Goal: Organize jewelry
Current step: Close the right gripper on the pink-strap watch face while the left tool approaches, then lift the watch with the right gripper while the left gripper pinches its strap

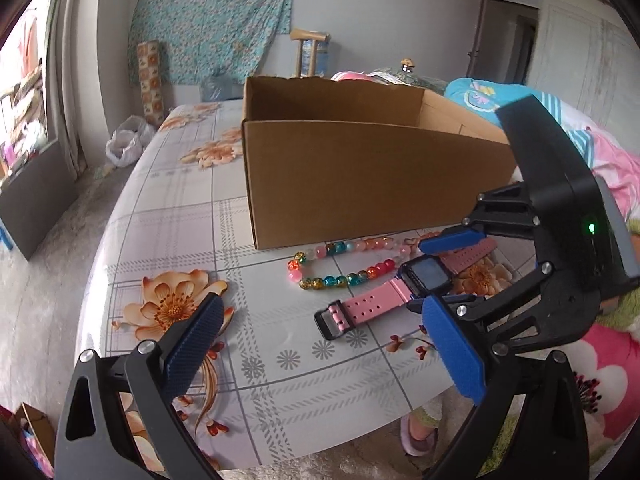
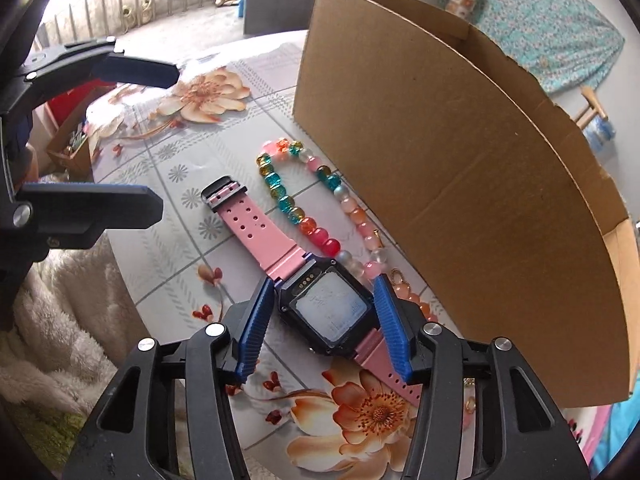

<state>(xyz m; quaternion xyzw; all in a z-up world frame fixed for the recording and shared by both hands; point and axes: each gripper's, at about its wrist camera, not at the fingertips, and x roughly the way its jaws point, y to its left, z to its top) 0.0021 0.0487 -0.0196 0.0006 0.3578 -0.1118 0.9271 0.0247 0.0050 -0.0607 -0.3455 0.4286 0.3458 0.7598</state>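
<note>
Box interior hidden by its near wall. The bead necklace's far end is cut off behind the right hand-held gripper. Watch — pink strap, black square case, pale screen, text unreadable — lies flat on the floral desk, case between the right pads; contact hard to tell, small gaps visible. Left hand-held gripper wide open, empty, off to the watch's buckle side.

On the worktop, the necklace lies between the box and the watch.
</note>
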